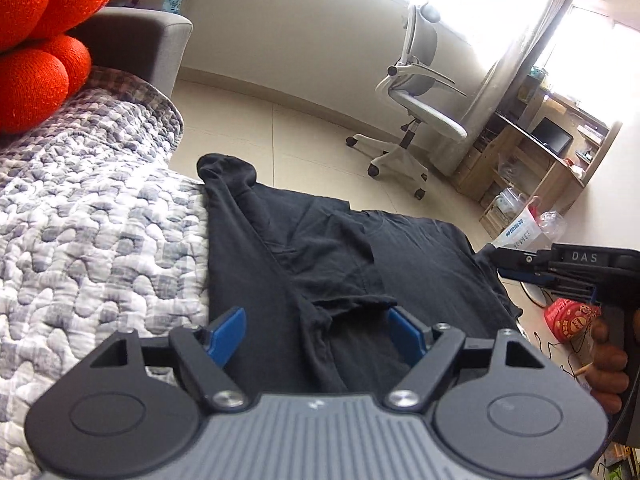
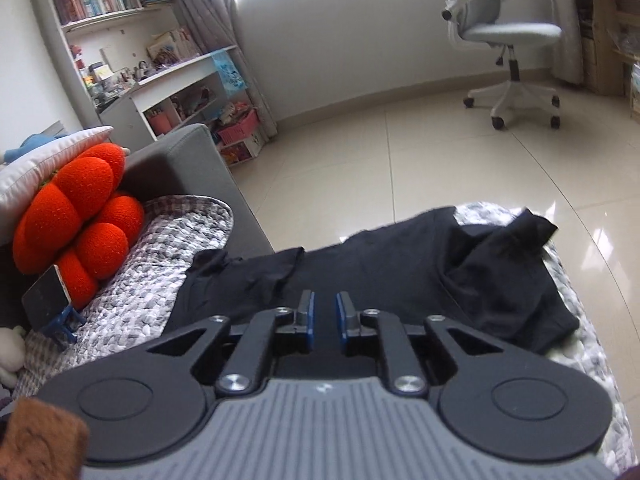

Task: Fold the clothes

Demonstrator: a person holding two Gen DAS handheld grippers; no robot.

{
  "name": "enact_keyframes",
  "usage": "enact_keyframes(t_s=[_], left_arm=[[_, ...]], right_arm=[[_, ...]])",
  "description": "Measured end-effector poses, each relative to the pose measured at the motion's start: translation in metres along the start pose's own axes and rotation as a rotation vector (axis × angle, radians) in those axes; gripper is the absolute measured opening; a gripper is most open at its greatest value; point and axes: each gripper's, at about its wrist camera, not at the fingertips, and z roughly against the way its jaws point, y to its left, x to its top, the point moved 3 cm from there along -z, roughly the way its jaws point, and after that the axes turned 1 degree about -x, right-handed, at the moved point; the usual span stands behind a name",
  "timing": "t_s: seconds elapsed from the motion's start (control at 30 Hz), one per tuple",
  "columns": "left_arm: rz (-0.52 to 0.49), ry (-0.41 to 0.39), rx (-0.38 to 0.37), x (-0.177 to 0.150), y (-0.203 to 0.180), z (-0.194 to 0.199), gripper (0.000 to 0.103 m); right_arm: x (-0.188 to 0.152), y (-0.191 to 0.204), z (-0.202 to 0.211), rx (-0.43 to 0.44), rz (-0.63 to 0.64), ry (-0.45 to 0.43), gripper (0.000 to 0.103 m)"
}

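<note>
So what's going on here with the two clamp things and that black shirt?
A person is folding laundry with a handheld gripper in each hand. A black T-shirt lies spread, partly bunched, on a grey quilted cover beside an orange cushion. The left gripper hangs wide open over a crease in the shirt, gripping nothing. The right gripper, its fingers narrowly apart, is at the shirt's other side and holds nothing that shows.
</note>
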Motion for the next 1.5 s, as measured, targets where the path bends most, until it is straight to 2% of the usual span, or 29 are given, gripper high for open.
enact_keyframes(t_s=[0.07,0.2,0.4,0.53,0.6,0.67,0.8,0.93,1.03,1.07,1.1,1.23,1.3,1.37,1.5], left_arm=[[-0.013,0.016,0.011,-0.004,-0.007,-0.007,0.079],[-0.062,0.036,0.047,-0.008,-0.019,-0.016,0.079],[-0.062,0.045,0.083,-0.005,-0.013,-0.013,0.079],[-0.051,0.045,0.093,-0.002,-0.007,-0.013,0.079],[-0.043,0.046,0.089,-0.002,-0.006,-0.014,0.079],[-0.048,0.044,0.084,-0.002,-0.008,-0.015,0.079],[-0.073,0.028,0.058,0.001,-0.017,-0.021,0.079],[-0.092,0.046,0.036,-0.001,-0.024,-0.036,0.079],[-0.135,0.043,0.044,-0.003,-0.031,-0.044,0.079],[-0.13,0.044,0.038,-0.002,-0.031,-0.043,0.079],[-0.125,0.046,0.033,-0.001,-0.031,-0.042,0.079],[-0.069,0.025,0.008,0.004,-0.017,-0.027,0.079],[-0.035,0.007,0.009,0.006,-0.005,-0.018,0.079],[0.022,-0.009,0.003,0.008,0.009,-0.008,0.079],[0.078,-0.059,0.026,0.009,0.03,0.013,0.079]], right_arm=[[-0.003,-0.016,0.008,-0.023,-0.044,0.022,0.039],[-0.004,-0.053,0.018,-0.085,-0.124,0.042,0.039],[-0.016,-0.117,0.024,-0.127,-0.346,0.064,0.041],[-0.025,-0.128,0.019,-0.088,-0.409,0.053,0.047],[-0.025,-0.129,0.018,-0.047,-0.442,0.034,0.054],[-0.024,-0.131,0.017,-0.02,-0.492,0.029,0.054],[-0.021,-0.129,0.017,-0.028,-0.483,0.014,0.054],[-0.016,-0.116,0.02,-0.074,-0.414,-0.04,0.05],[-0.011,-0.107,0.022,-0.108,-0.361,-0.08,0.024],[-0.01,-0.104,0.022,-0.119,-0.344,-0.093,0.009],[-0.008,-0.101,0.023,-0.13,-0.326,-0.106,0.005],[-0.002,-0.085,0.027,-0.169,-0.244,-0.165,0.005],[0.005,-0.053,0.036,-0.154,-0.119,-0.212,0.005],[0.009,-0.009,0.036,-0.143,0.044,-0.223,0.005],[-0.008,0.073,0.014,-0.047,0.309,-0.161,0.005]])
